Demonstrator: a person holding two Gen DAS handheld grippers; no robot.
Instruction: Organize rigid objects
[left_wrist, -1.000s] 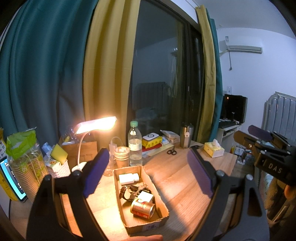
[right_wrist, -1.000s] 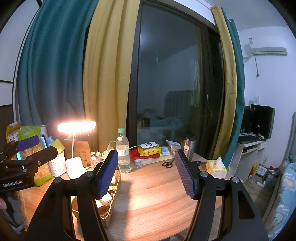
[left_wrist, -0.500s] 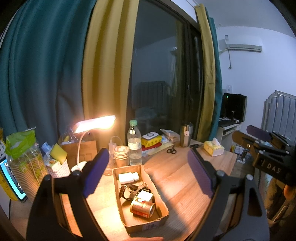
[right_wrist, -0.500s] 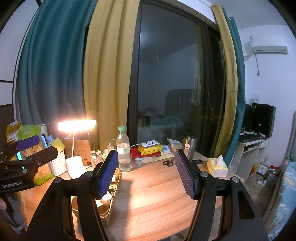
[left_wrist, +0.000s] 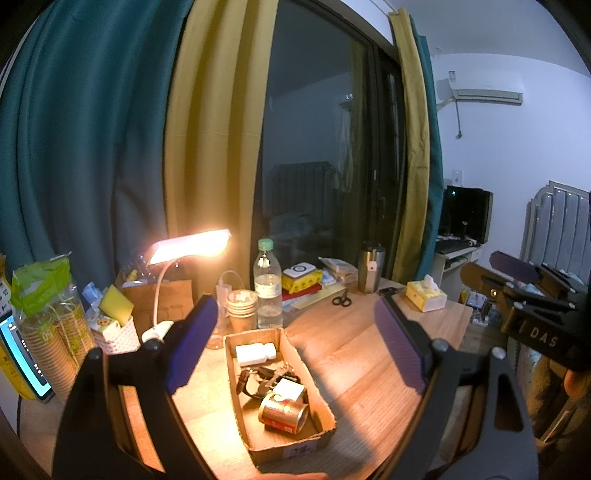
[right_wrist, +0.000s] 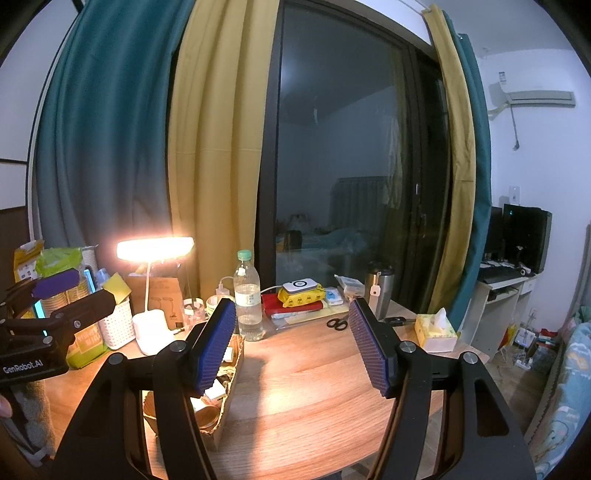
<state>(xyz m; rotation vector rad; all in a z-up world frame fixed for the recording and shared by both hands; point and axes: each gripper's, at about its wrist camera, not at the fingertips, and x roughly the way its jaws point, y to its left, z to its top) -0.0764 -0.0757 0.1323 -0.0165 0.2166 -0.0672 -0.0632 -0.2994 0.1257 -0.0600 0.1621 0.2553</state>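
A shallow cardboard box (left_wrist: 325, 435) lies on the wooden table and holds a white pill bottle (left_wrist: 255, 353), a tangle of keys (left_wrist: 263, 376), a small white box (left_wrist: 290, 389) and a red-gold can (left_wrist: 283, 411) on its side. My left gripper (left_wrist: 291, 347) is open and empty, held above the box. My right gripper (right_wrist: 291, 347) is open and empty above the table, to the right of the box (right_wrist: 231, 391). Each gripper shows at the edge of the other's view.
Along the back stand a lit desk lamp (left_wrist: 190, 249), a water bottle (left_wrist: 267, 284), stacked paper cups (left_wrist: 242, 310), scissors (left_wrist: 341, 299), a steel tumbler (left_wrist: 371, 269), a tissue box (left_wrist: 424, 297), a white basket (left_wrist: 114, 338) and stacked books (right_wrist: 295, 301).
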